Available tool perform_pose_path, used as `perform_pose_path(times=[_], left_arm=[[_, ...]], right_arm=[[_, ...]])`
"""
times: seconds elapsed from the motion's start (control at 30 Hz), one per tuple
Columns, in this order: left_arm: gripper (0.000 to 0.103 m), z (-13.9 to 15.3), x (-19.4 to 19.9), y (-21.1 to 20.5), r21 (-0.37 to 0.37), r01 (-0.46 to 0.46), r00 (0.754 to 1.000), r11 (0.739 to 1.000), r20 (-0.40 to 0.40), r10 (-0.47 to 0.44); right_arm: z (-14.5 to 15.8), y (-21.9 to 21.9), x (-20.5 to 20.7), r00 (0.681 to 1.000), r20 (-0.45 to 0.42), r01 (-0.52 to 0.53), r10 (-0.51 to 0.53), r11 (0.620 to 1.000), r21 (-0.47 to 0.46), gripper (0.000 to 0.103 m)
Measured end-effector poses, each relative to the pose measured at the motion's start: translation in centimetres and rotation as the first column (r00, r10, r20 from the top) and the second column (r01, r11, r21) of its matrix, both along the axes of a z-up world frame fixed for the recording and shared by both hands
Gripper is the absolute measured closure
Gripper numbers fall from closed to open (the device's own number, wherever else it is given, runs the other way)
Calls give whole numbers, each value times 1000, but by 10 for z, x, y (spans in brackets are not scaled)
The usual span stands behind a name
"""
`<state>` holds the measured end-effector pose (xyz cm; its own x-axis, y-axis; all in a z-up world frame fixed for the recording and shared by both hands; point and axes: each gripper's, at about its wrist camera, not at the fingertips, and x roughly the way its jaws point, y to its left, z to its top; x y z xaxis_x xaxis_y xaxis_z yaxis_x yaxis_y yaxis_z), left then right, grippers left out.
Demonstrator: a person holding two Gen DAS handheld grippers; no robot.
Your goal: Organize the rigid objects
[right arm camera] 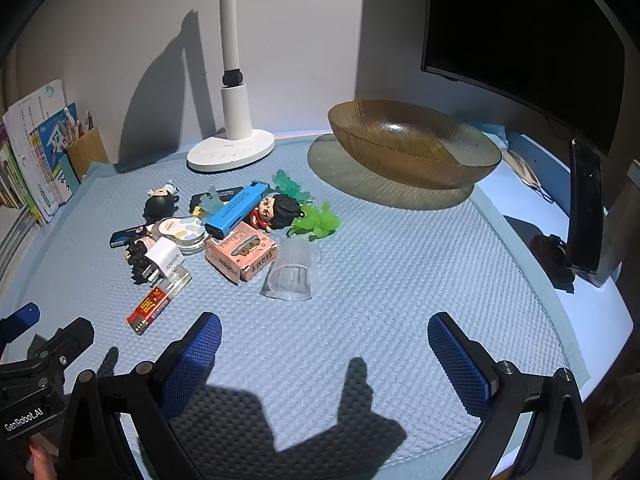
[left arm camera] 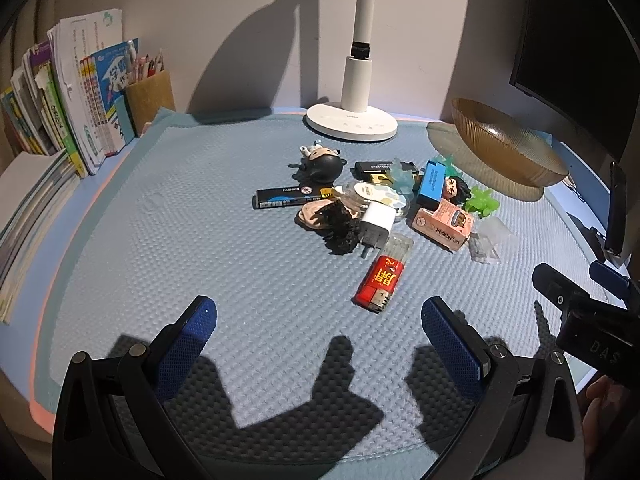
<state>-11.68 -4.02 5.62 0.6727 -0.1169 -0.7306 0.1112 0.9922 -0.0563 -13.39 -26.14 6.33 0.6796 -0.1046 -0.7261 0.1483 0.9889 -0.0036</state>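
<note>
Both hand-held tools hover low over the blue textured mat (right arm camera: 400, 264), the left gripper (left arm camera: 319, 320) and the right gripper (right arm camera: 325, 334) each spread wide with nothing between the blue pads. Just beyond the left one lies a red lighter (left arm camera: 379, 282), at the near edge of a heap holding a white charger (left arm camera: 376, 227), a pink box (right arm camera: 241, 255), a blue lighter (right arm camera: 236, 210) and a clear cup (right arm camera: 291, 274) on its side. Behind the heap, to the right, an amber glass bowl (right arm camera: 412, 146) sits apart from it, beside a white lamp base (right arm camera: 232, 150).
</note>
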Motion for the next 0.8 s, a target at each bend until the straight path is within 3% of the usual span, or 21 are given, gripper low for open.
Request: perform_pose_path(times=[0.8], left_arm=[[1,-4,-7,-8,-14,20,1000,1000,-6,-20]], right_arm=[[1,11,-7,1000,2,-23,23,1000,-20,0]])
